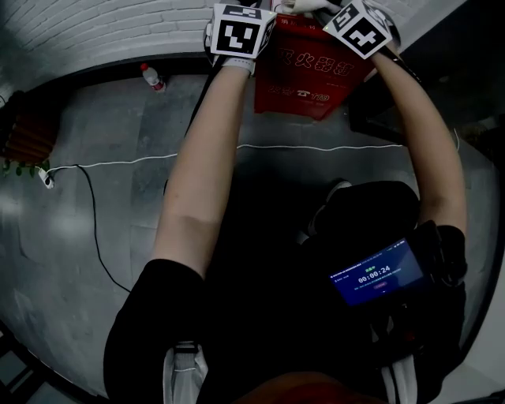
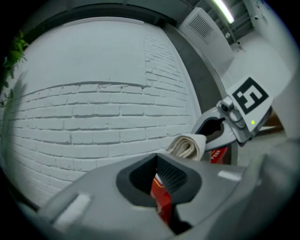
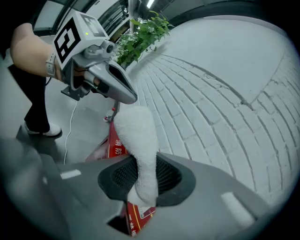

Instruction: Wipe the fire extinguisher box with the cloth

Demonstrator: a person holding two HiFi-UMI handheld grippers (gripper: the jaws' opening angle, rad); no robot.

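**Head view.** Both forearms reach forward to a red rectangular fire extinguisher box (image 1: 308, 79) with white lettering. It is on the grey floor (image 1: 118, 142), close to a white-painted brick wall (image 1: 95, 28). The left gripper (image 1: 241, 31) is at the box's upper left corner and the right gripper (image 1: 357, 28) at its upper right. A white terry cloth (image 1: 304, 6) shows between them at the picture's top edge. A small clear-and-red bottle (image 1: 152, 76) stands by the wall, left of the box. A thin white cable (image 1: 316, 147) crosses the floor on the person's side of the box.

**Left gripper view.** The left gripper (image 2: 158, 182) is clenched or very nearly so, with nothing between its jaws. A strip of the box (image 2: 161, 201) shows beyond the narrow slit. To the right, the right gripper (image 2: 225, 129) carries the folded cloth (image 2: 187, 146) in front of the brick wall (image 2: 93, 93).

**Right gripper view.** The right gripper (image 3: 143, 176) grasps the cloth (image 3: 138, 140), which rises from between its jaws above the box (image 3: 115, 145). The left gripper (image 3: 119, 89), jaws together, has its tip just beside the cloth's upper end. A green leafy plant (image 3: 140, 33) stands farther along the brick wall (image 3: 211, 93).
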